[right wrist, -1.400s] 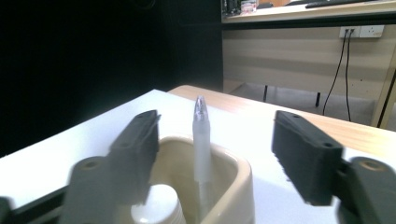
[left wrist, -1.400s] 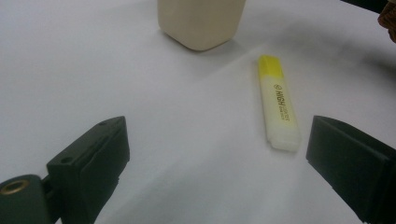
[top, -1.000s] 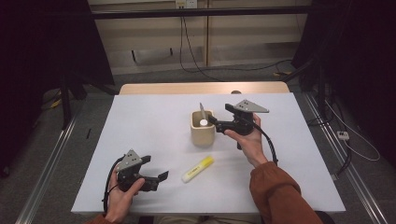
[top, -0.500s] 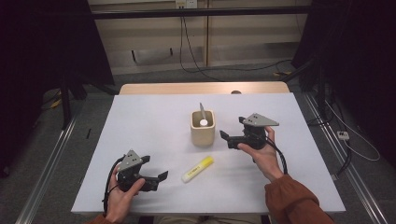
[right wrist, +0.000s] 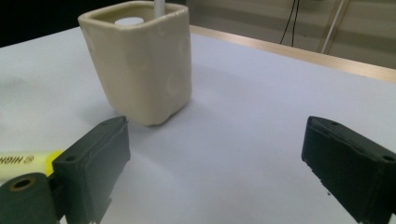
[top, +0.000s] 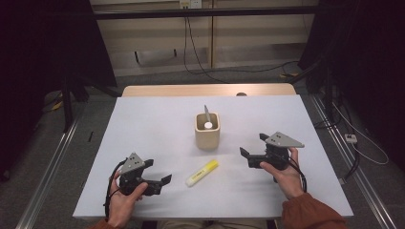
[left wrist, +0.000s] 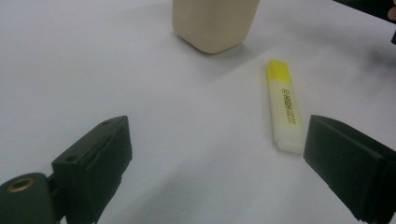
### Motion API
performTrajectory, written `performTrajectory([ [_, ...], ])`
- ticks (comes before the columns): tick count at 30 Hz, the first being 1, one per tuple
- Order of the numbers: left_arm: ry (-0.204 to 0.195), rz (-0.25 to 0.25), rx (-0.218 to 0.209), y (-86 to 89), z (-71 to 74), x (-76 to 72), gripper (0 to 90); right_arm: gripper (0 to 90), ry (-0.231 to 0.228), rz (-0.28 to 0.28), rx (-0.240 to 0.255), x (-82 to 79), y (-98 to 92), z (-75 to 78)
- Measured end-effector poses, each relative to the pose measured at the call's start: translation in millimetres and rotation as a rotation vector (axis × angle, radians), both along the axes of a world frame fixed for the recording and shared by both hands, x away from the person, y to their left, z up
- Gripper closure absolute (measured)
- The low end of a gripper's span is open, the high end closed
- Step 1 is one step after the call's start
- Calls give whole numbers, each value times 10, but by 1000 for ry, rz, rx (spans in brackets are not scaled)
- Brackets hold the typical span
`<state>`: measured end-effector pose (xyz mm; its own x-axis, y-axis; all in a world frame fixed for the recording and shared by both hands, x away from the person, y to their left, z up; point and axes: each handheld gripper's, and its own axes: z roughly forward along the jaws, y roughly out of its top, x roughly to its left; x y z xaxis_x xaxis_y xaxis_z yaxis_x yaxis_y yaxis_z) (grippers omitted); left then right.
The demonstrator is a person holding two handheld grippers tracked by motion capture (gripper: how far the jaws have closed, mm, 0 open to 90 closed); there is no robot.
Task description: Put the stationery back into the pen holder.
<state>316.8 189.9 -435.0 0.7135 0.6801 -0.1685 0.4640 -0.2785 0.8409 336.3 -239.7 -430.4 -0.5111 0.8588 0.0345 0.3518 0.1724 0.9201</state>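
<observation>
Here my left gripper (top: 160,182) and right gripper (top: 252,153) both stood spread and empty. The yellow highlighter (top: 202,172), marked "HIGH", lay between them, near the beige cup (top: 207,130) beyond. I judged that a careless sideways grab might roll it away.

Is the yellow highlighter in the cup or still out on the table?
Out: the yellow highlighter lies flat on the white table, in front of the beige ceramic cup.
</observation>
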Motion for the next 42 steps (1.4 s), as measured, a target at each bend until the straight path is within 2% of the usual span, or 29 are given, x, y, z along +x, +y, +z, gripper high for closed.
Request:
performTrajectory([
  [3, 7, -2, -4, 1, 7, 1, 78, 72, 5, -5, -8, -77, -56, -50],
  [5, 32, -3, -28, 3, 3, 4, 80, 73, 16, -11, -17, -121, -78, -95],
  [7, 48, -12, -22, -1, -11, 9, 91, 72, 25, -12, -17, -161, -96, -113],
  [8, 43, -11, -4, -1, -11, 11, 93, 72, 22, -12, -18, -182, -106, -115],
  [10, 34, -12, 5, 4, -12, 21, 95, 72, 21, -18, -19, -224, -131, -113],
  [14, 23, -8, -11, 1, -9, 29, 102, 72, 27, -30, 2, -321, -218, -129],
  [16, 24, -8, -14, -14, -5, 33, 104, 71, 45, -35, 9, -375, -259, -142],
  [19, 63, -30, -33, -46, 12, 44, 105, 71, 33, -35, 9, -439, -296, -134],
  [21, 64, -65, -15, -83, 32, 44, 114, 71, 37, -29, 5, -473, -307, -134],
  [23, 59, -89, -17, -125, 50, 38, 165, 71, 42, -26, 0, -495, -309, -138],
  [26, 68, -107, -13, -192, 79, 46, 142, 71, 42, -24, 4, -511, -316, -138],
  [28, 72, -105, 3, -249, 104, 56, 143, 75, 39, -23, 8, -503, -318, -137],
  [31, 80, -114, 53, -341, 156, 69, 152, 75, 44, -20, 7, -496, -311, -142],
  [34, 73, -114, 72, -443, 189, 89, 165, 75, 45, -13, 0, -495, -297, -144],
  [37, 102, -146, 74, -529, 180, 112, 158, 75, 45, -9, -2, -490, -289, -144],
  [40, 108, -152, 96, -633, 162, 129, 164, 75, 44, -8, -3, -482, -283, -145],
  [42, 120, -168, 88, -699, 152, 154, 164, 74, 43, -7, -4, -482, -281, -144],
])
